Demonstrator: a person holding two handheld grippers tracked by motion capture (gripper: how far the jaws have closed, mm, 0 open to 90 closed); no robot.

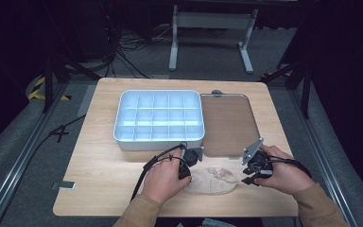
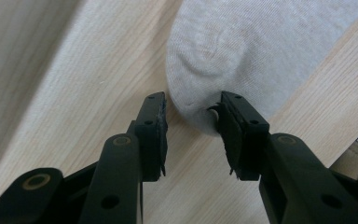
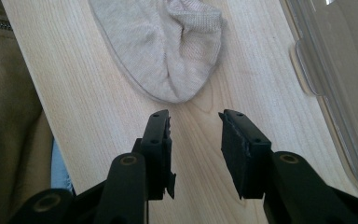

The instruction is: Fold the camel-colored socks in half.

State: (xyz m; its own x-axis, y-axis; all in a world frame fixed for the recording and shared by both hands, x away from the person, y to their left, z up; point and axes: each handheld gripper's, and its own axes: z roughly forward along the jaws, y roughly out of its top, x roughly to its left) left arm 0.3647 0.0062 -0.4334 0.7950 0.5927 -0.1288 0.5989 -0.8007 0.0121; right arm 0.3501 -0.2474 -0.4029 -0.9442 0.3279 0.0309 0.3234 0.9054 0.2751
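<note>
Lying flat on the table (image 1: pixel 99 179), a crumpled beige sock (image 1: pixel 215 180).

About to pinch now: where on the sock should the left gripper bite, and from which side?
Grip the sock's rounded end, already between the open left gripper jaws; come down from above, since it lies flat on the table and that end bulges up.

Compartment tray (image 1: pixel 159 118), clear lid (image 1: pixel 228 124), table (image 1: pixel 104 170)

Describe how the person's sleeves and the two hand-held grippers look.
Both sleeves are tan. The left hand-held gripper and right hand-held gripper are black, with two flat-padded jaws and brass-coloured pivot rivets. Each carries a grey three-cornered plate on top, and a black cable trails from the left one.
</note>
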